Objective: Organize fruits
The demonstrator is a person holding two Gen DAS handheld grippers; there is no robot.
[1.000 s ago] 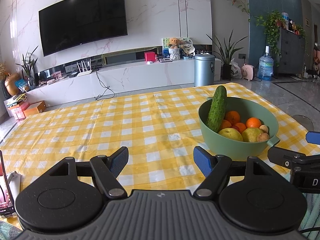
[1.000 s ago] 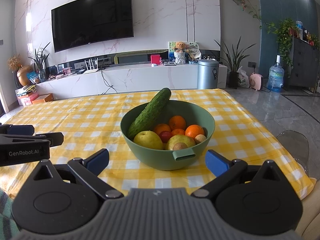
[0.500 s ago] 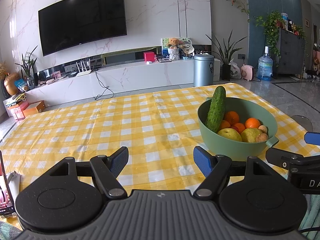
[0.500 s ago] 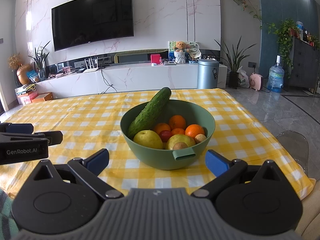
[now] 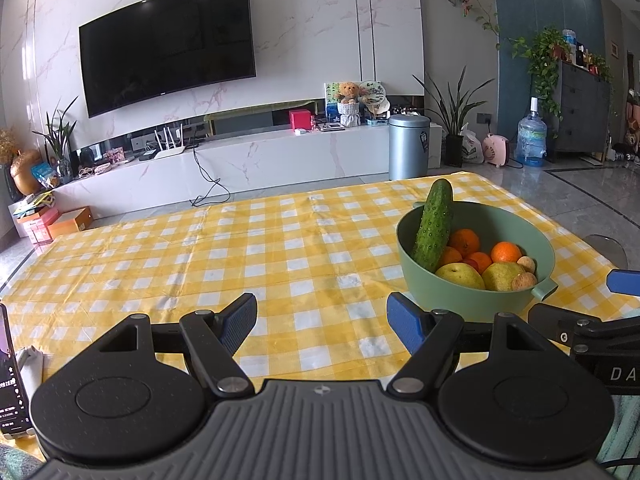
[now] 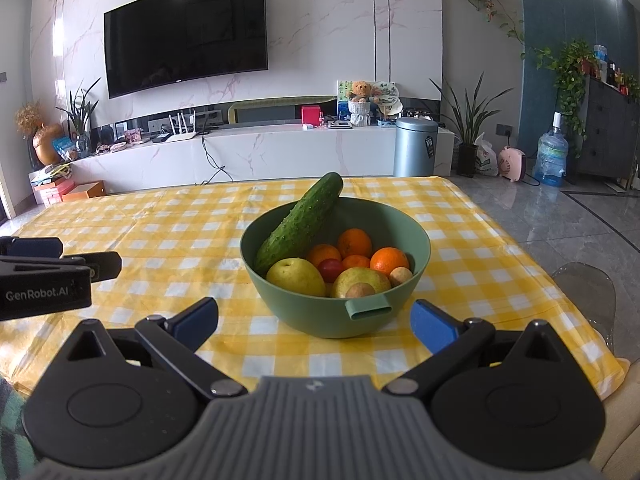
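Left gripper [image 5: 321, 314]: jaws spread wide, nothing between the blue pads, held low over the near edge of the yellow checked tablecloth [image 5: 240, 248]. No change in its spread from a second ago. Its view has shifted slightly: the green bowl [image 5: 472, 298] sits a touch lower and further left in the picture than it did a second ago.

Right gripper [image 6: 314, 318]: jaws also wide apart, empty, pointed straight at the bowl, which stands just beyond the pads and between them in that view. The bowl's small handle tab [image 6: 369, 310] faces this gripper. Framing nearly identical to half a second ago; no visible advance.

Each gripper shows at the edge of the other's view, side by side at about the same height.

Bowl contents, unchanged: cucumber [image 6: 300, 224] leaning tilted against the far-left rim, its tip above the rim; two yellow pears [image 6: 296, 278] at the front; oranges [image 6: 390, 260] behind them; one small red fruit [image 6: 331, 269] between the pears; two small tan round fruits [image 6: 360, 290] at the front right.

Bowl stands on the right half of the cloth. A phone [image 5: 10, 376] stands at the left edge of the left view.
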